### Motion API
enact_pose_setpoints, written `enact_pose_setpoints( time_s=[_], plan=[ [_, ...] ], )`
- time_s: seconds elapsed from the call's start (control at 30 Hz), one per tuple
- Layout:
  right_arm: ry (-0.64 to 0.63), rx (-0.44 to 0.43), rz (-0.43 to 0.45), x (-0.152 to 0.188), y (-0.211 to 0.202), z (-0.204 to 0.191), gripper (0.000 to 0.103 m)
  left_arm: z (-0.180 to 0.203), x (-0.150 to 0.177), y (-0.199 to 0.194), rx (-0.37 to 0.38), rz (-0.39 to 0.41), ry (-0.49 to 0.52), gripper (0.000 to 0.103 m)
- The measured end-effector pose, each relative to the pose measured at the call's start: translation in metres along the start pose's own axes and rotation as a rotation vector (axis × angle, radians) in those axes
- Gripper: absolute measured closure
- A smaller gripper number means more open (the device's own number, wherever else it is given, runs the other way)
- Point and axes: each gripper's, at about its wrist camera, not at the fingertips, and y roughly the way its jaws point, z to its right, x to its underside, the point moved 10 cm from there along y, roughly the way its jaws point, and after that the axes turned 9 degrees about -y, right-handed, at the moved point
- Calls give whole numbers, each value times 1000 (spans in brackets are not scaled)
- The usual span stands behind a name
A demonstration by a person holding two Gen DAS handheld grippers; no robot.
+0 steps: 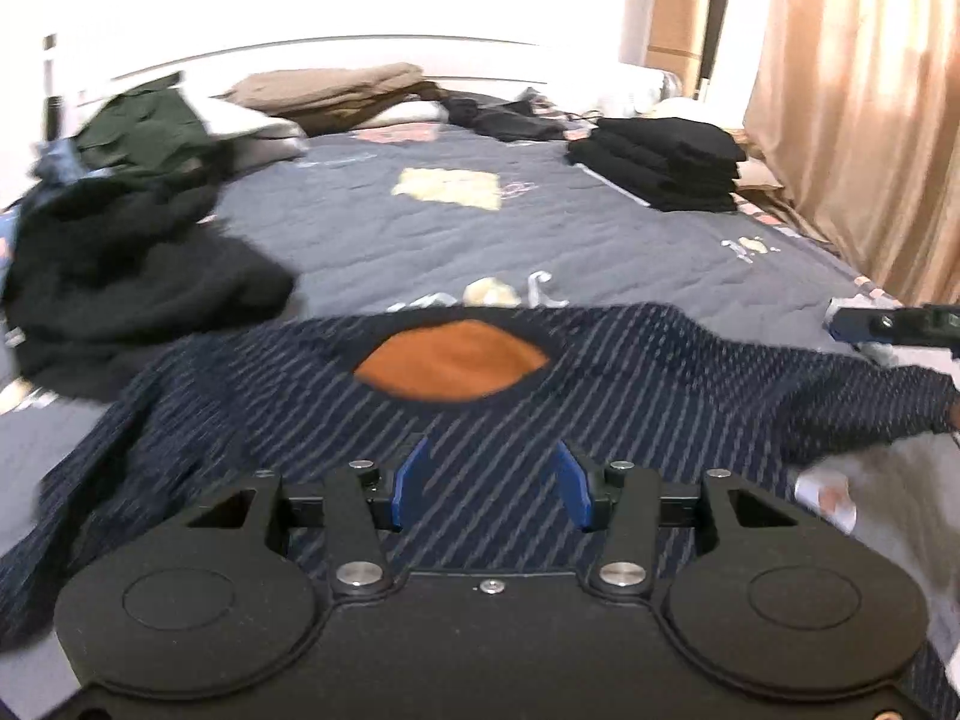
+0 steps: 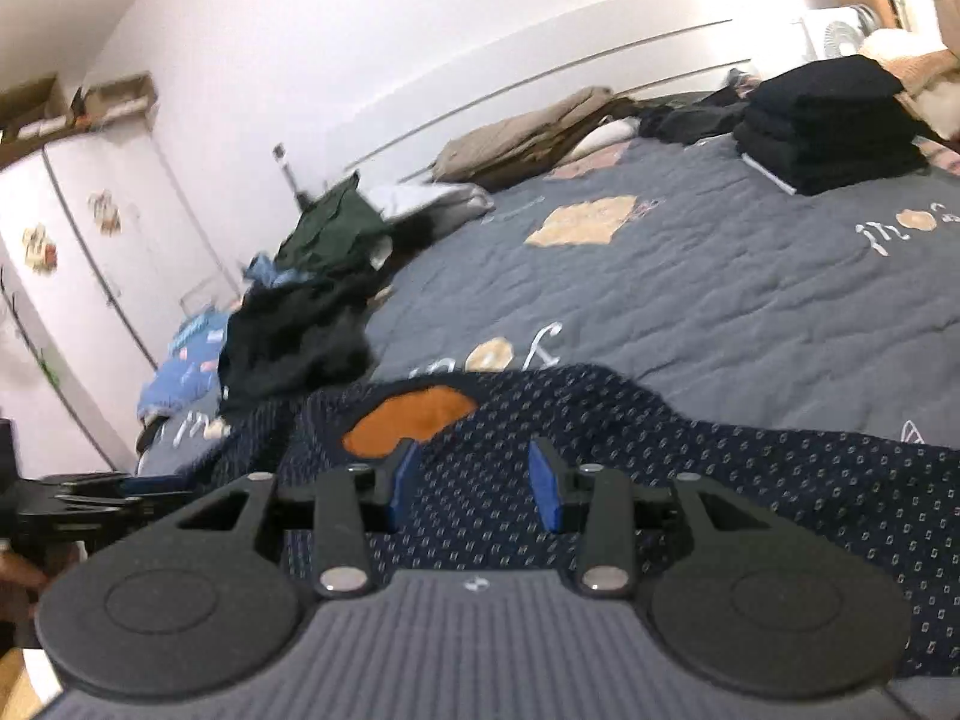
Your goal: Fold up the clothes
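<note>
Bedspread (image 1: 480, 228) in the left wrist view has open grey room across its middle; edges are taken up: one loose dark heap (image 1: 132, 276) at left, one folded black stack (image 1: 660, 168) far right by the curtain (image 1: 858, 120), tan bedding (image 1: 336, 93) at the headboard. Navy patterned sweater (image 1: 480, 420) lies spread flat at the near edge, collar with orange lining (image 1: 450, 369) pointing to the headboard, long axis sleeve to sleeve across the frame. Left gripper (image 1: 489, 489) hovers over its chest, jaws apart, nothing between them. Right wrist view: same sweater (image 2: 660, 480) below the right gripper (image 2: 480, 483), jaws likewise parted and empty; collar sits up-left, one white wardrobe (image 2: 90, 276) beyond the left bed edge.
</note>
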Motion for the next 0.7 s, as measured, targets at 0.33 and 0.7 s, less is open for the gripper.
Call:
enact_pose_setpoints(
  time_s=[0.33, 0.7],
  plan=[
    [-18, -7, 19, 1, 5, 8, 64, 23, -36, 143, 88, -127, -100, 57],
    [39, -33, 28, 2, 4, 14, 64, 18, -30, 232, 60, -245, -218, 57]
  ],
)
